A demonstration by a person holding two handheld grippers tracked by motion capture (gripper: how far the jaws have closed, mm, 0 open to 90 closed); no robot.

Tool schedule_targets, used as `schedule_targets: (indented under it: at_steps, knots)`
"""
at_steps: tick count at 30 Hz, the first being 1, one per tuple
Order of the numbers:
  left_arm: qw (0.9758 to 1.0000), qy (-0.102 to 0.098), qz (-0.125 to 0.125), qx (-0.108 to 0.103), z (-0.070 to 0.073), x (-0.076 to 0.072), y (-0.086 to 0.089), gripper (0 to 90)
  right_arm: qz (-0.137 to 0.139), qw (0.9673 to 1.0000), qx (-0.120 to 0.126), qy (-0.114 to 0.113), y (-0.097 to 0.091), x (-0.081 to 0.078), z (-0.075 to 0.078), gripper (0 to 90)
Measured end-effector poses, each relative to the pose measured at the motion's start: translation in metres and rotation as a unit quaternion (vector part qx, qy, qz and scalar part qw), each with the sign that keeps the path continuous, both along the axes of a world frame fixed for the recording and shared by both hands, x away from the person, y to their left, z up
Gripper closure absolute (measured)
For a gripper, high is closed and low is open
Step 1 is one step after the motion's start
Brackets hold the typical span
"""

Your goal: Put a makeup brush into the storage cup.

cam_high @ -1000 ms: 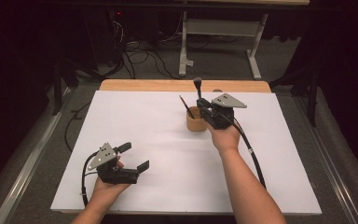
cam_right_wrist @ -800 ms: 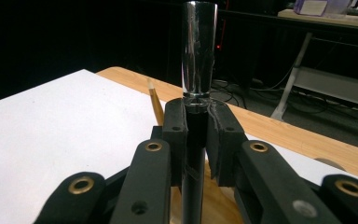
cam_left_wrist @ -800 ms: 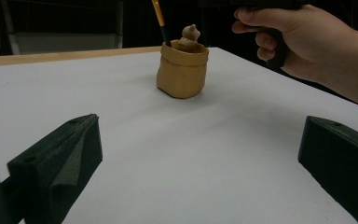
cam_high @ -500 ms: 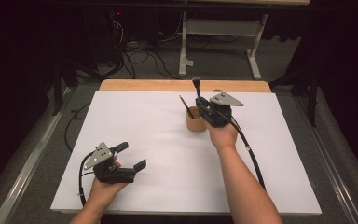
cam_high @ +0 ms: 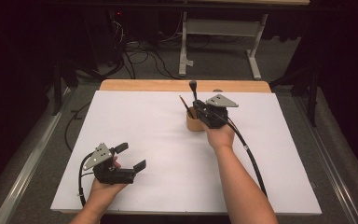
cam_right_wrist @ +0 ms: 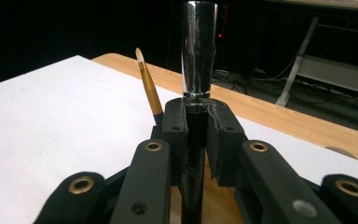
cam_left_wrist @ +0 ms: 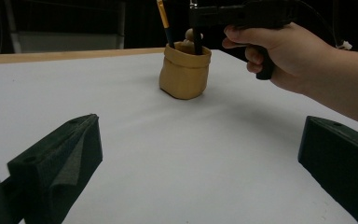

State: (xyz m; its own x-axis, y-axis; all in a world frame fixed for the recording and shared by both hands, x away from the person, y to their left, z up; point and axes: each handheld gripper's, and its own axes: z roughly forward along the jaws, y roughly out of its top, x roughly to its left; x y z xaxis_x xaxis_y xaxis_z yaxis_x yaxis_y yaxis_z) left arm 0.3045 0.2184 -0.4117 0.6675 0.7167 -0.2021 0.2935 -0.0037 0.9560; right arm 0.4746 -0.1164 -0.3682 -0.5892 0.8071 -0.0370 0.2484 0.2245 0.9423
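The right gripper [cam_high: 196, 103] is hanging over the tan cup [cam_high: 195, 122] at the far middle of the white worktop [cam_high: 168, 140], its jaws clamped on a black pen with a shiny silver cap [cam_right_wrist: 199, 56]. It is gripping the pen upright just under the cap, most likely so the barrel can travel straight through the cup's mouth. A gold-handled brush [cam_right_wrist: 149, 88] is leaning in the same cup, just beside the pen. The left gripper [cam_high: 129, 158] is sitting low near the front left corner, jaws spread wide around nothing, apparently waiting well apart from the action. The pen's lower end is disappearing behind the jaws and the cup wall, so I cannot tell whether it is touching the bottom. The brush's tip is hidden in there too.
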Motion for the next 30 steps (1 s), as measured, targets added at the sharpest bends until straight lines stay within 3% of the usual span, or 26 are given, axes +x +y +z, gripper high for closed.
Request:
schedule_targets:
  at_steps: [30]
  knots:
    - [1.0,-0.001,-0.003,0.0,-0.001,-0.001,-0.001,0.3,-0.009,0.9997,-0.009,0.02,-0.003,-0.001,-0.02,81.0]
